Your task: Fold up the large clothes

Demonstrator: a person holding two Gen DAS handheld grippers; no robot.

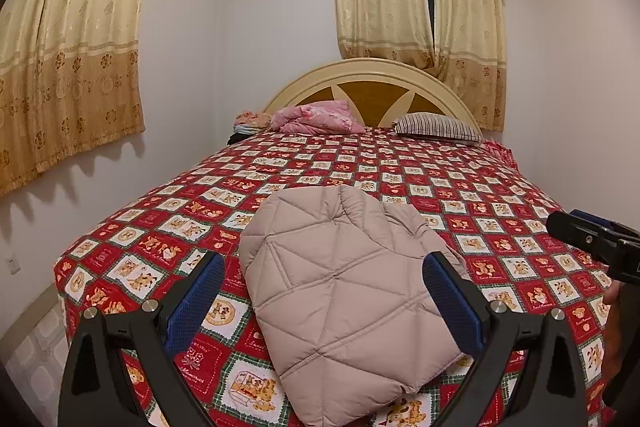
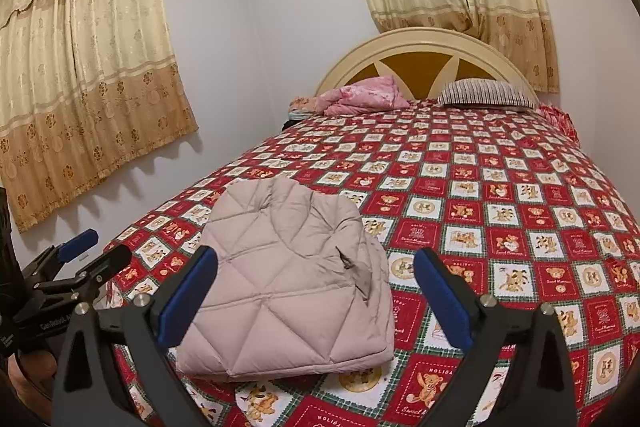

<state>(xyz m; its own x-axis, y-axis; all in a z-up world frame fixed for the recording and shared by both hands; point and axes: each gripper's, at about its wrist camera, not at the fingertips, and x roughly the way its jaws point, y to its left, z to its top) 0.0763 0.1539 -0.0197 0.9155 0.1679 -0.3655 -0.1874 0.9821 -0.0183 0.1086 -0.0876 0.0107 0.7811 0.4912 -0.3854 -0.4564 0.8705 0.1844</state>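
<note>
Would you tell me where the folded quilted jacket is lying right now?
The quilted jacket lies folded on the red bedspread near the foot of the bed, far from the striped pillow at the headboard.

Folded jacket (image 1: 344, 291) near corner cut by frame bottom; bedspread (image 1: 460, 195) lettering too small to read.

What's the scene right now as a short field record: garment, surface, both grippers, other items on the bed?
garment: quilted jacket, dusty pink, folded into a compact bundle, lying flat
surface: bedspread, red with teddy-bear squares
left gripper: open, nothing gripped, jacket lies beyond its fingers
right gripper: open, nothing gripped
near the headboard: pink bedding, striped pillow
fold status: looks done, judged from the bundle's shape
</note>
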